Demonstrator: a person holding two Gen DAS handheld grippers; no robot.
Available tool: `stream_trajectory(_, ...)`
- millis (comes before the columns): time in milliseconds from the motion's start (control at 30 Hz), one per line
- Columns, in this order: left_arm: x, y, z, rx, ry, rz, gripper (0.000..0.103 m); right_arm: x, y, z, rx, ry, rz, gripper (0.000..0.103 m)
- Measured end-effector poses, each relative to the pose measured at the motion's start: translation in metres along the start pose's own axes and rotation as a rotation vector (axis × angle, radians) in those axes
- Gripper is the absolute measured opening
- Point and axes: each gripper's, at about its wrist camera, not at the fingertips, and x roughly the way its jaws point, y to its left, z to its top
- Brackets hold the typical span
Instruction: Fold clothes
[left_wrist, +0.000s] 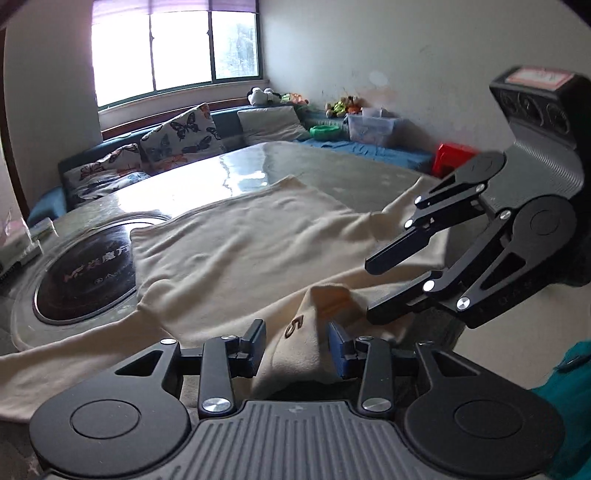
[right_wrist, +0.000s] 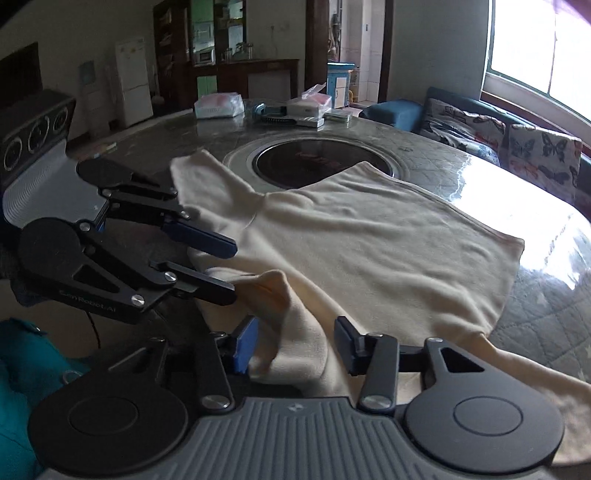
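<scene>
A cream long-sleeved shirt (left_wrist: 236, 251) lies spread on the round glass table (left_wrist: 325, 162), its body flat and its near edge bunched into a raised fold with a "5" printed on it. My left gripper (left_wrist: 297, 347) is open, its jaws on either side of that fold at the table's near edge. My right gripper (left_wrist: 373, 288) is open too, just right of the fold. In the right wrist view the shirt (right_wrist: 369, 236) spreads ahead, my right gripper (right_wrist: 295, 347) straddles the bunched fabric, and my left gripper (right_wrist: 234, 269) hangs open at the left.
A dark round hotplate (left_wrist: 85, 277) is set in the table's middle, partly under the shirt. Boxes and packets (right_wrist: 295, 110) sit at the table's far side. A sofa with butterfly cushions (left_wrist: 177, 136) runs under the window. A teal cloth (right_wrist: 18, 369) lies low beside me.
</scene>
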Motion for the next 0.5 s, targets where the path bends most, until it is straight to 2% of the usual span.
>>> stream_trajectory(33, 0.003, 0.0, -0.001, 0.007, 0.006, 0.007, 0.027, 0.002, 0.007, 0.001, -0.023, 0.003, 0.015, 0.042)
stream_trajectory(100, 0.006, 0.0, -0.002, 0.007, 0.01, 0.001, 0.009, 0.007, 0.018, 0.001, -0.057, 0.008, 0.014, 0.032)
stream_trajectory(133, 0.005, 0.001, -0.002, 0.006, 0.008, -0.005, 0.005, 0.009, 0.018, 0.0, -0.059, 0.01, 0.013, 0.027)
stream_trajectory(167, 0.003, 0.0, -0.002, 0.009, -0.002, -0.011, 0.004, 0.009, 0.018, -0.001, -0.052, 0.013, 0.015, 0.016)
stream_trajectory(267, -0.014, -0.002, 0.0, 0.023, -0.046, -0.039, 0.003, 0.002, 0.015, -0.002, -0.043, 0.014, 0.034, 0.003)
stream_trajectory(333, -0.021, -0.005, -0.002, 0.051, -0.063, -0.055, 0.003, -0.008, 0.016, -0.003, -0.071, 0.016, 0.056, 0.002)
stream_trajectory(433, -0.013, -0.004, -0.01, 0.06, -0.023, -0.074, 0.003, -0.012, 0.017, -0.009, -0.07, 0.064, 0.103, 0.002)
stream_trajectory(500, -0.011, -0.003, -0.015, 0.058, -0.002, -0.095, 0.003, -0.015, 0.015, -0.007, -0.063, 0.051, 0.109, 0.002)
